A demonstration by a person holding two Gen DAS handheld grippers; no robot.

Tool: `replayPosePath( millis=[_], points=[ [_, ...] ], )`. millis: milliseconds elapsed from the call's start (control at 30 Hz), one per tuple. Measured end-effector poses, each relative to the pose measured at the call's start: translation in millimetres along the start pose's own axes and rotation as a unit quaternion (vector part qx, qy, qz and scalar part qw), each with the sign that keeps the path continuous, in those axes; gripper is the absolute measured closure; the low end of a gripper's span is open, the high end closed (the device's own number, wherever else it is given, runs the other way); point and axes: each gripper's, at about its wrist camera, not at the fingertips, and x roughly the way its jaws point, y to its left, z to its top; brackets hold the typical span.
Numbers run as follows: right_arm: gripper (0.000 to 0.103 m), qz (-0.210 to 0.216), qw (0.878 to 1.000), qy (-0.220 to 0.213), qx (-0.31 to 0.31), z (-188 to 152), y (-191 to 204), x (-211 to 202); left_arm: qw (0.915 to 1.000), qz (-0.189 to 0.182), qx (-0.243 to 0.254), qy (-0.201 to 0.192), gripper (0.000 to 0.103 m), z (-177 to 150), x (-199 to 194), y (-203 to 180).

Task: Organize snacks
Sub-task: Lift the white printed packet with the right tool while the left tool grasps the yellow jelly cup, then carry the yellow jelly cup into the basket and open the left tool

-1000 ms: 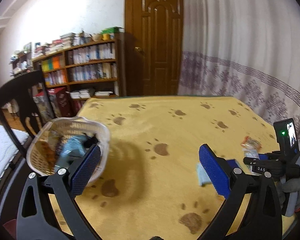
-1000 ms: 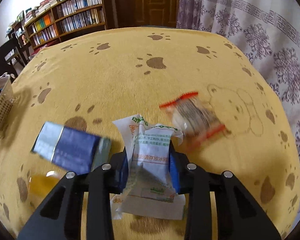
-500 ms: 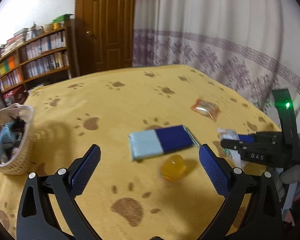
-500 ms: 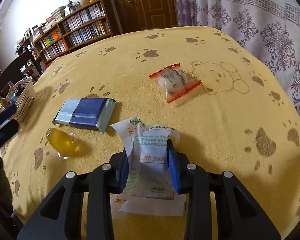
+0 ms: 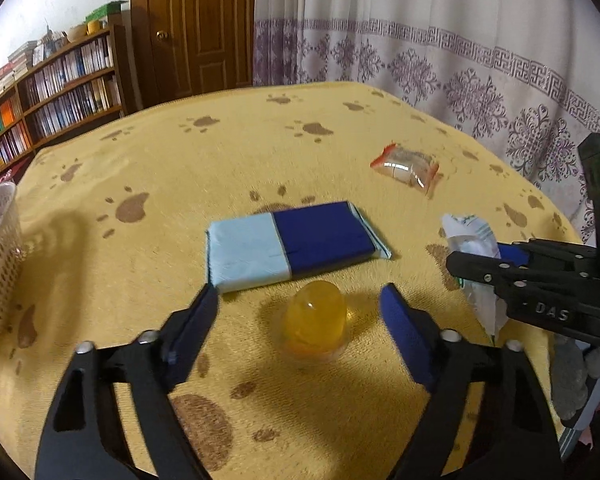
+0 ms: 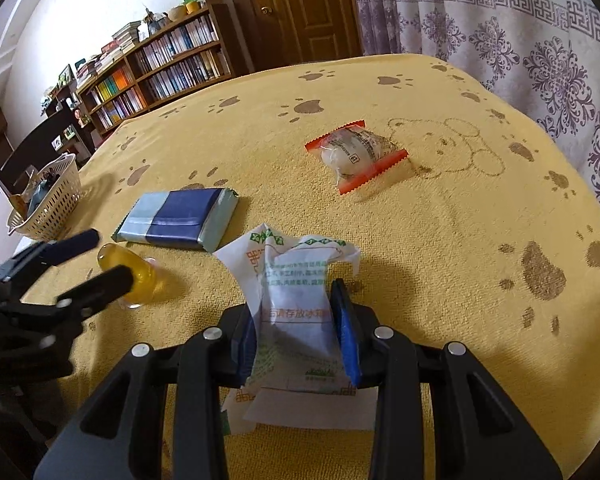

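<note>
Right view showing basket (image 6: 48, 200) contents, left view only its edge. Right gripper (image 6: 300, 332) clamping white packet (image 6: 296, 308) — long axis pointing away. Left gripper (image 5: 300, 316) fingers standing apart around jelly cup (image 5: 315, 320) on table (image 5: 220, 152).

Both views are evenly lit by soft, diffuse indoor light; the right wrist view is the brighter of the two, the left wrist view slightly dim and warm. Fisheye distortion is strong: the bench (image 5: 180, 168) edge bows, the curtain (image 5: 440, 40) and door (image 5: 204, 20) lean, and black vignetting cuts all corners. Soft shadows lie under the left gripper (image 5: 296, 312) and beside the basket (image 5: 0, 264). Small glare spots sit on the orange jelly cup (image 5: 314, 316) and the clear red-edged packet (image 5: 406, 166). In the right wrist view the left gripper's fingers (image 6: 100, 280) are motion-blurred. The bookshelf (image 6: 160, 68) lacks fine detail.
</note>
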Motion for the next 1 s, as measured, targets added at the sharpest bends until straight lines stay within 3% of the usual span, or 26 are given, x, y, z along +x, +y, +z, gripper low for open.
replayPosePath(
  millis=[267, 567, 1000],
  points=[
    [0.068, 0.006, 1.0, -0.001, 0.001, -1, -2, 0, 0.9997, -0.005, 0.004, 0.024, 0.068, -1, 12, -4],
    [0.068, 0.007, 1.0, -0.001, 0.002, -1, -2, 0, 0.9995, -0.025, -0.002, 0.021, 0.069, -8, 2, -3],
    [0.068, 0.006, 1.0, -0.001, 0.001, -1, -2, 0, 0.9982, 0.015, -0.05, -0.031, 0.069, 7, -39, 40]
  ],
)
